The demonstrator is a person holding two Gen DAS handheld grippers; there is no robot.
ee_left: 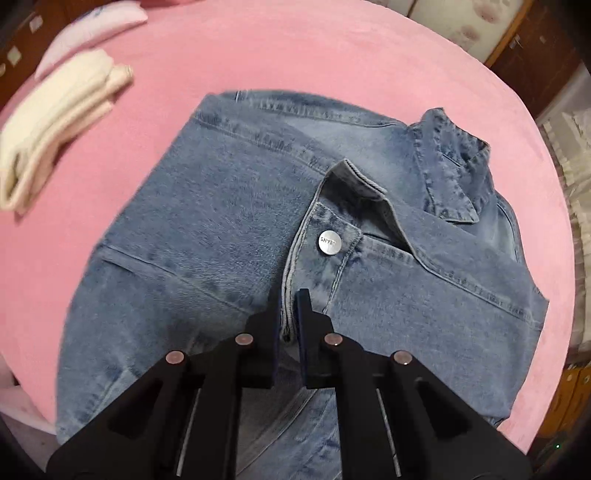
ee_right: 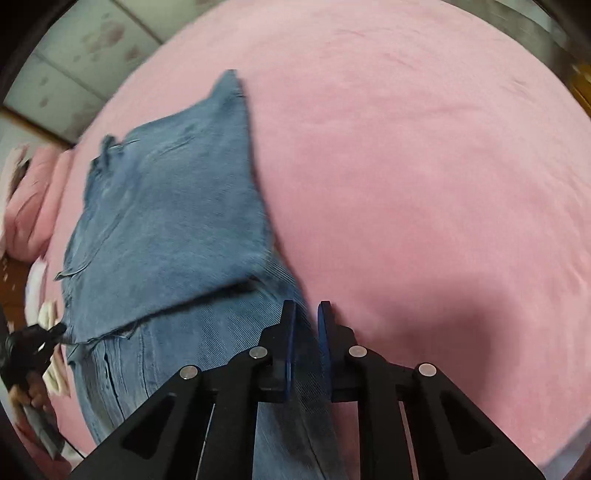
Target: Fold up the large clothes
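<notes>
Blue denim jacket (ee_left: 229,206) lay partly folded on a pink bedspread (ee_left: 295,55). The left gripper (ee_left: 288,314) pinched its button placket; the right gripper (ee_right: 306,321) had clamped the jacket's edge. Both should lift evenly, keeping the fold square.

This was a bedroom in a home, and the wide pink bedspread (ee_left: 295,55) filling both views gave it away at once. At the upper left of the left wrist view a pale pink pillow (ee_left: 92,33) lay by a folded cream garment (ee_left: 55,122), with wooden furniture (ee_left: 532,48) in the upper right corner. In the right wrist view, floral-patterned panels (ee_right: 92,40) ran across the upper left, and pink bedding (ee_right: 33,199) was bunched at the left edge.
</notes>
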